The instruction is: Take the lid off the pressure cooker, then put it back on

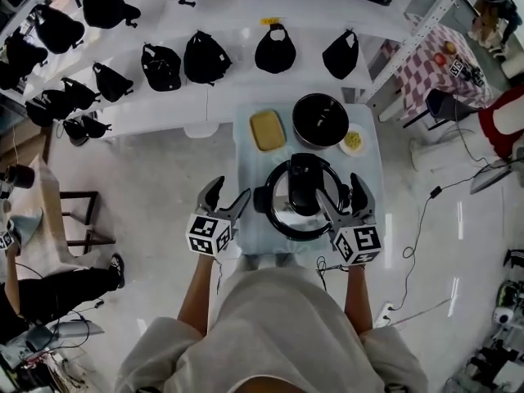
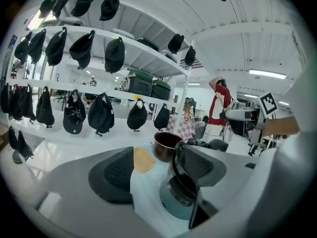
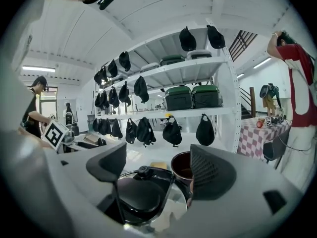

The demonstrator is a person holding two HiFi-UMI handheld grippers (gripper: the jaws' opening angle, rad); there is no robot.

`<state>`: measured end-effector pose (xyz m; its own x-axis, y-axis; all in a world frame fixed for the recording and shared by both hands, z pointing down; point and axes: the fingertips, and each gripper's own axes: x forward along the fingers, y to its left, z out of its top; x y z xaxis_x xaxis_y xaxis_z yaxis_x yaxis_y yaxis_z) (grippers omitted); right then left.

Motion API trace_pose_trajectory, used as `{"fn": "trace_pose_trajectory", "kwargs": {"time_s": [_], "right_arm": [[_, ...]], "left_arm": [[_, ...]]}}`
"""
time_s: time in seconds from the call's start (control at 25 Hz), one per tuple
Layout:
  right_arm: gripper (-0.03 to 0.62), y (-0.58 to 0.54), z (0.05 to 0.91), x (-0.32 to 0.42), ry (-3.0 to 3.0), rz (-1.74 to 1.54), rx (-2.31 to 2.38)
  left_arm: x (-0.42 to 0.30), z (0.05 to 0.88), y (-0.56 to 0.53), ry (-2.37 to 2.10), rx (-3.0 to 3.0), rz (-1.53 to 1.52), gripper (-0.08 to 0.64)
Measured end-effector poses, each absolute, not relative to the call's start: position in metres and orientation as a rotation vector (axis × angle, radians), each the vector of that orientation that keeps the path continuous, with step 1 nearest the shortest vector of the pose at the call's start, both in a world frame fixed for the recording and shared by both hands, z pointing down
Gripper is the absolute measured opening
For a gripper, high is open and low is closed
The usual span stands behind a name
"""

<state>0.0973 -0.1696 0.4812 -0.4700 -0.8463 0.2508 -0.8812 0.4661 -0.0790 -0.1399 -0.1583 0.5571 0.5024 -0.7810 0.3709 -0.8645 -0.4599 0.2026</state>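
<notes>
The cooker's lid (image 1: 304,185), glass with a black rim and a long black handle, is at the front of the small blue-clothed table (image 1: 252,166). The dark open cooker pot (image 1: 319,119) stands apart behind it. My left gripper (image 1: 231,188) is open just left of the lid's side knob, with only cloth between its jaws (image 2: 153,170). My right gripper (image 1: 338,188) is open at the lid's right rim. In the right gripper view the lid (image 3: 141,195) lies low between those wide jaws (image 3: 161,167), the pot (image 3: 182,166) beyond. I cannot tell whether the jaws touch the lid.
A yellow sponge (image 1: 267,129) lies at the table's back left and a small white dish (image 1: 354,140) at the back right. White shelves hung with black caps (image 1: 205,56) stand behind. A wooden stool (image 1: 78,215) and a seated person are on the left; cables (image 1: 422,219) trail right.
</notes>
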Motion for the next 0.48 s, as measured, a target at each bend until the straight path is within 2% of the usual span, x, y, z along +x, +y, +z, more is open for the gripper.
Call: {"fn": "trace_pose_trajectory", "kwargs": {"time_s": [0.32, 0.48], "right_arm": [[0.377, -0.163, 0.504, 0.091, -2.51, 0.354, 1.465], [0.377, -0.161, 0.514, 0.088, -2.503, 0.374, 1.44]], "left_arm": [[-0.131, 0.59, -0.151, -1.262, 2.323, 0.331, 0.307], [-0.117, 0.62, -0.147, -1.025, 2.155, 0.149, 0.307]]}}
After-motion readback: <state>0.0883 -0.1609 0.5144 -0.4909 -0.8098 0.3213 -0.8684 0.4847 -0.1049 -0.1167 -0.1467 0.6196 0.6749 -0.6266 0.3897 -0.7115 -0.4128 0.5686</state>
